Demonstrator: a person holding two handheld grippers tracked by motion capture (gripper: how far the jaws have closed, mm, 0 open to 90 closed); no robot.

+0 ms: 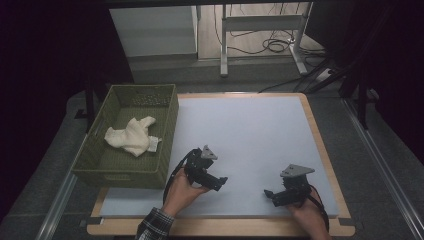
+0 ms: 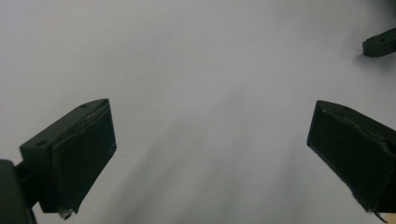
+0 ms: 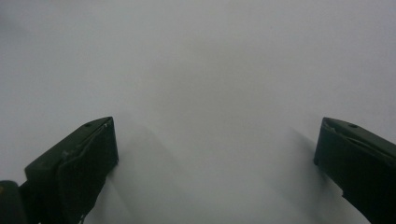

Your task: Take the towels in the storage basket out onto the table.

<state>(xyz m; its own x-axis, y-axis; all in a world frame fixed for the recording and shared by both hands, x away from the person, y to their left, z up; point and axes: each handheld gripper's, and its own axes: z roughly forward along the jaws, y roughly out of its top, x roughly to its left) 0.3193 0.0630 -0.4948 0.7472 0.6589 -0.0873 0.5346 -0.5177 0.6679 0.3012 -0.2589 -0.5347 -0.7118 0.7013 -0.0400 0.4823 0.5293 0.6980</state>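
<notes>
A cream cloth (image 1: pixel 134 136) lies crumpled inside the green woven basket (image 1: pixel 167 120) at the table's left. My left gripper (image 1: pixel 221 181) rests low over the pale mat (image 1: pixel 250 130), just right of the basket, its jaws pointing right. My right gripper (image 1: pixel 269 194) sits near the mat's front right, jaws pointing left toward the other one. In the left gripper view my left gripper (image 2: pixel 212 116) stands open over bare mat, and a jaw tip of the right gripper (image 2: pixel 380 43) shows at the upper right. My right gripper (image 3: pixel 217 128) is open too, with nothing between its jaws.
The mat lies on a wooden board (image 1: pixel 320 145) with a narrow rim. Beyond the table stand a white desk frame (image 1: pixel 260 30) and loose cables (image 1: pixel 275 45) on the floor. Dark curtains close in both sides.
</notes>
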